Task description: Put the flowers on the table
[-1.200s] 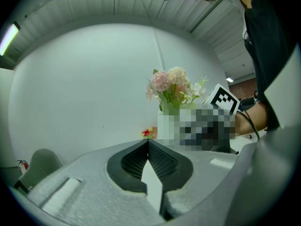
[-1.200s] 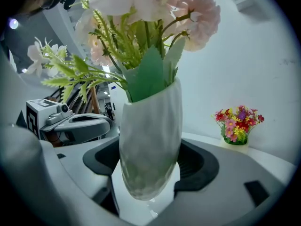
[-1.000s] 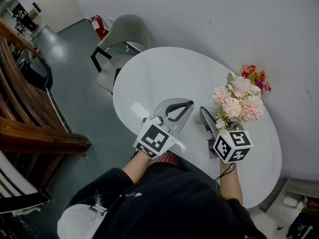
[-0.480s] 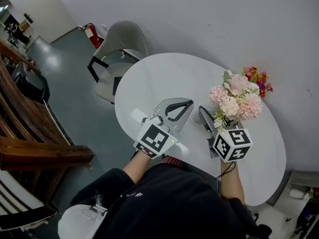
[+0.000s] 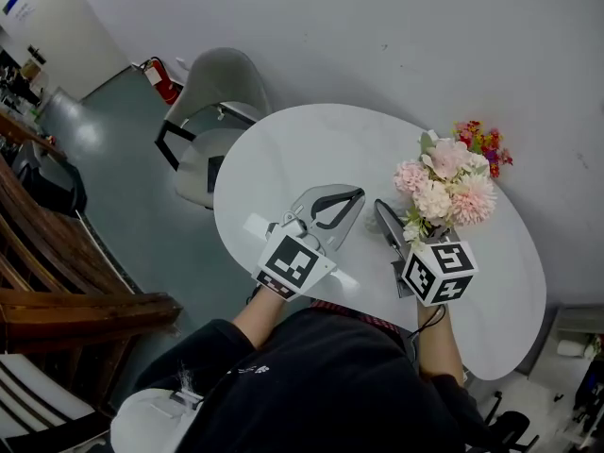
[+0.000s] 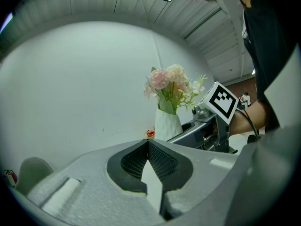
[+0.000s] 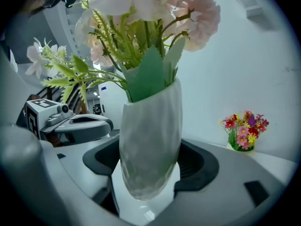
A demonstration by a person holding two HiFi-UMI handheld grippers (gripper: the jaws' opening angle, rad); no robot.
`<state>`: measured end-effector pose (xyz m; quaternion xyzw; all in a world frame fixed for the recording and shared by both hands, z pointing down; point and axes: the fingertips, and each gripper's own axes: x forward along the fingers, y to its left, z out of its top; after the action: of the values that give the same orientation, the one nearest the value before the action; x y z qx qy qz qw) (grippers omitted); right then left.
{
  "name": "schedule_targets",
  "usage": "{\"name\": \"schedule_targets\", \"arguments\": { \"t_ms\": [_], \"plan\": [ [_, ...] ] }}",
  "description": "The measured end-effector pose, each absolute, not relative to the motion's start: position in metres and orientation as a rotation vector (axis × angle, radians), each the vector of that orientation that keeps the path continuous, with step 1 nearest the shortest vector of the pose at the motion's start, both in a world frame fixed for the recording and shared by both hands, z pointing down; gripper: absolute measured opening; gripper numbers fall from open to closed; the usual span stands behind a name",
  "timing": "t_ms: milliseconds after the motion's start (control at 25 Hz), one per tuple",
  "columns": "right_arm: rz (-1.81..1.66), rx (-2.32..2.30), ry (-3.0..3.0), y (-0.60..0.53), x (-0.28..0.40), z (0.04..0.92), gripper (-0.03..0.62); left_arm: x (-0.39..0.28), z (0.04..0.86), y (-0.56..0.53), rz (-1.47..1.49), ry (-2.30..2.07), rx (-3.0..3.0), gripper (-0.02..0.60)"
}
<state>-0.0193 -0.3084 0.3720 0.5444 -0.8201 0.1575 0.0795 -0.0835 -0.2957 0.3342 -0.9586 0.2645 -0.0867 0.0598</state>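
Right gripper view: the pink flowers point(image 7: 155, 8) stand up straight in a white vase point(image 7: 153, 126), and the vase sits right between the two jaws.
Right gripper point(image 7: 151, 164): its jaws press on the vase from both sides, so it is holding the vase.
Where the vase is: over the white table point(image 5: 311, 149), on the person's right side of it.
Bottom of the vase: it looks like it hangs just above the table top, with a little shine under it. I cannot tell for sure if it touches.
Left gripper point(image 6: 148, 145): its jaws are closed tip to tip with nothing between them. It is over the table beside the right gripper and does not touch the vase.
Other things: a small bright bunch point(image 5: 483, 142) stands on the table by the wall, behind the vase. A grey chair point(image 5: 212, 97) is at the far side of the table.
Done so far: the flowers are over the table and they are upright.
Left to do: I think the vase must go down flat on the table. Then the right jaws must let go and pull back without tipping it.
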Motion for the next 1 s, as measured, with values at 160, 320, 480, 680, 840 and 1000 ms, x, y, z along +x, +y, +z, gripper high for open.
{"name": "schedule_targets", "arguments": {
  "t_ms": [160,320,480,680,840,1000],
  "plan": [
    [0.462,1.636,-2.453,-0.310,-0.019,0.371,0.365,-0.081,0.335,-0.298,-0.259,0.786,-2.899,-0.002],
    [0.451,1.636,-2.452,-0.310,-0.019,0.369,0.365,-0.081,0.334,-0.298,-0.251,0.789,-2.895,-0.002],
    [0.440,1.629,-2.457,-0.313,-0.017,0.369,0.365,-0.081,0.335,-0.302,-0.240,0.819,-2.892,-0.002],
    [0.433,1.598,-2.474,-0.321,-0.015,0.367,0.365,-0.079,0.334,-0.308,-0.245,0.848,-2.888,-0.002],
    [0.446,1.562,-2.477,-0.338,-0.015,0.371,0.365,-0.074,0.336,-0.323,-0.266,0.869,-2.892,-0.002],
    [0.455,1.542,-2.487,-0.344,-0.012,0.375,0.365,-0.070,0.340,-0.328,-0.278,0.885,-2.893,-0.002]
  ]
}}
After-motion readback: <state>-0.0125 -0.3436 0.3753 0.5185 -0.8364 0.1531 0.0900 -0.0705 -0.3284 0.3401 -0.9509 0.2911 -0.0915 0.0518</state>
